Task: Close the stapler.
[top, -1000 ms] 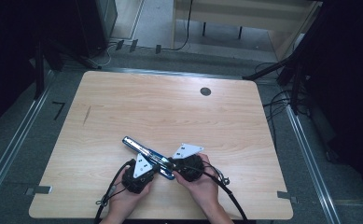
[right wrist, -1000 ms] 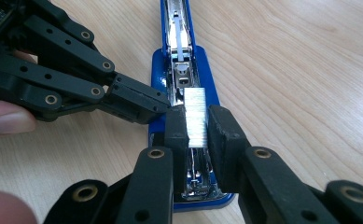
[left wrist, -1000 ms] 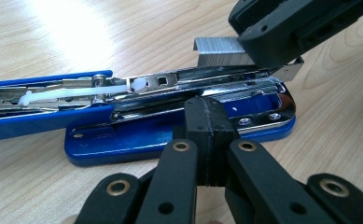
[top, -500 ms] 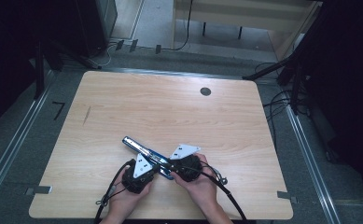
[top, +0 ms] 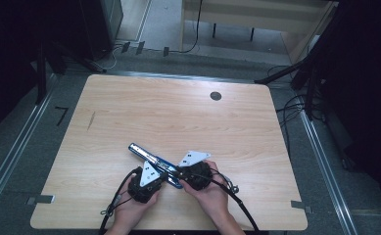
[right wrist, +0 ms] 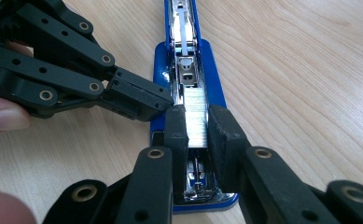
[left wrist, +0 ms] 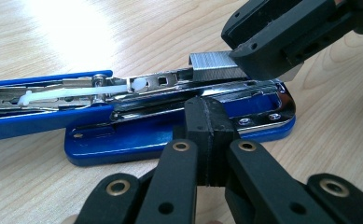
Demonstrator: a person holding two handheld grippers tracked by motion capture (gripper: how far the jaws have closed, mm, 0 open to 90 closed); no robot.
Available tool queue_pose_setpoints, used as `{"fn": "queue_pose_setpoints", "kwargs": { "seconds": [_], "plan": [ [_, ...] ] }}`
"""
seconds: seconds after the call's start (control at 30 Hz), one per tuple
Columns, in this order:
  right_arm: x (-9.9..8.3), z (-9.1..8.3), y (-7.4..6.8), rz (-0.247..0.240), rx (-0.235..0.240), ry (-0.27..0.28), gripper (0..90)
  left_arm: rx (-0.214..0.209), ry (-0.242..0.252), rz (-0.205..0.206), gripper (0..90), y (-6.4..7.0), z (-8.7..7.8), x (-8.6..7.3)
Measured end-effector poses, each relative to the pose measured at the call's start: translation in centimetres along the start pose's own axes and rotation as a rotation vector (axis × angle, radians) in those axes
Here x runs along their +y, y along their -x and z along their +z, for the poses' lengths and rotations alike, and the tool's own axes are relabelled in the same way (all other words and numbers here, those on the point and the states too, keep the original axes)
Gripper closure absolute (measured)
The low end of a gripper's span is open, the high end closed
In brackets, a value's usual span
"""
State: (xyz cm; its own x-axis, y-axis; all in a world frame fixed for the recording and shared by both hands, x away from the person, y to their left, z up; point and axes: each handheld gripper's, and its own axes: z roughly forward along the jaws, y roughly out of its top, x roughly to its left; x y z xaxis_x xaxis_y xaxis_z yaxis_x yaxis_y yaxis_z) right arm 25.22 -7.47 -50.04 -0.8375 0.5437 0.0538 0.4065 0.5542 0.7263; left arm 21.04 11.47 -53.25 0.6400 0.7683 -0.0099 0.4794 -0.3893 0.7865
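Little has shifted since a second ago: right gripper (right wrist: pixel 197 125) still pinches a silver strip of staples (right wrist: pixel 194 117) directly over the opened blue-and-chrome stapler (left wrist: pixel 179 116), strip parallel to its channel. Left gripper (left wrist: pixel 206 122), jaws closed, presses the stapler's base just beside.

You're working at a light wood-grain tabletop (top: pixel 178 117) with rounded corners and a round dark cable grommet (top: pixel 216 96) near its far edge. A short dark scuff mark (top: pixel 91 120) sits toward the far left of the top. Grey floor (top: pixel 11 132) all around you, with metal rails (top: pixel 9 161) running along both sides. Black cables (top: pixel 291 110) trail over the floor at the right, and more lie beyond the far edge. A pale wooden bench or desk (top: pixel 256 14) stands at the back. Room edges are very dark on both sides. Overhead light gives a bright glare patch on the wood in the left gripper view.
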Motion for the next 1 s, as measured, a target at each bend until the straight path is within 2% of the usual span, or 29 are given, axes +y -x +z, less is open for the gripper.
{"fn": "queue_pose_setpoints", "kwargs": {
  "seconds": [1.0],
  "plan": [
    [0.01,-0.2,0.17,0.005,0.012,-0.003,79.1,-0.001,0.0,0.001,90.0,-0.03,0.0,0.0]
  ]
}}
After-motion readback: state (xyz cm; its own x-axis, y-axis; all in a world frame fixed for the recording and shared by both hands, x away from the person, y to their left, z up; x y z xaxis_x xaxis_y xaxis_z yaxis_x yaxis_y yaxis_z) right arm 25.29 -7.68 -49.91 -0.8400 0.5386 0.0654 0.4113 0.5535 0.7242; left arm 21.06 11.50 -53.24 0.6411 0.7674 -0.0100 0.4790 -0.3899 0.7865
